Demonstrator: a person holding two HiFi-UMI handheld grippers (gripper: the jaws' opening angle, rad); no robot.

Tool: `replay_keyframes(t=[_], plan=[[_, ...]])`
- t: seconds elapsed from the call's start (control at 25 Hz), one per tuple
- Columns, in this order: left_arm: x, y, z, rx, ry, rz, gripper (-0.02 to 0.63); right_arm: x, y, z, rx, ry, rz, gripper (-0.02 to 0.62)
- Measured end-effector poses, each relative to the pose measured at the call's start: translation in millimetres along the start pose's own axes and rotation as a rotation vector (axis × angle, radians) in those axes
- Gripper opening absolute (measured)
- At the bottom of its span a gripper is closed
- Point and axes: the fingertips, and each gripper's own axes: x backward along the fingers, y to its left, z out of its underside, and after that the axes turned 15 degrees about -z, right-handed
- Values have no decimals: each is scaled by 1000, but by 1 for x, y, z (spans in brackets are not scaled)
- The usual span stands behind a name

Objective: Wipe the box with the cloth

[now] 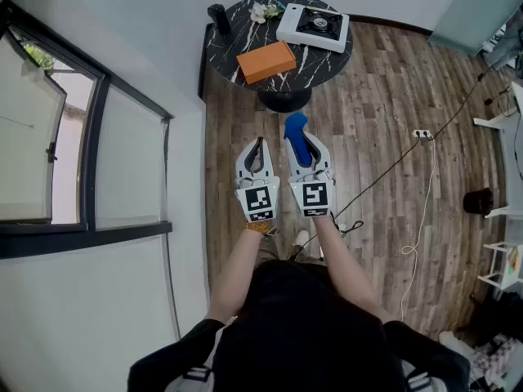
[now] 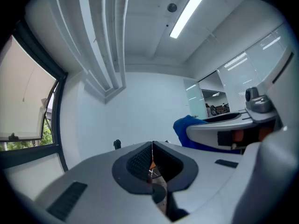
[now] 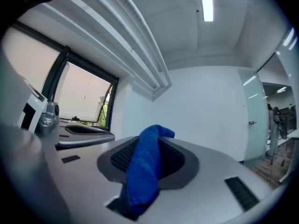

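An orange box (image 1: 265,61) lies flat on the round black marble table (image 1: 229,43) at the far end of the room, well ahead of both grippers. My right gripper (image 1: 304,143) is shut on a blue cloth (image 1: 296,127), which sticks out past its tips. In the right gripper view that cloth (image 3: 145,169) hangs folded between the jaws of the right gripper (image 3: 148,146). Beside it, my left gripper (image 1: 258,144) is shut with nothing in it; in the left gripper view, the left gripper (image 2: 152,150) has its jaws meeting edge to edge. Both point level toward the table.
On the table also stand a white portable stove (image 1: 313,26), small flowers (image 1: 263,11) and a dark cup (image 1: 218,16). A window (image 1: 49,137) fills the left wall. A cable and power strip (image 1: 422,135) lie on the wood floor; a black bin (image 1: 478,200) stands right.
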Motion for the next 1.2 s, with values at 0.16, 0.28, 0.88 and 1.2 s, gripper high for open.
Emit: replay_keyframes(t=[0.16,0.28,0.88,1.2], plan=[[-20,20,11,-1,41,30,9,-24,-2,6,4,17,-3,114],[-41,35,22,4,73,68,9,-49,-5,15,3,38,-21,115],[-176,72,93,42,338,526,14,-157,-42,39,56,209,73,115],[-274,51,119,-11,401,499,18,-224,-143,87,12,187,85,115]])
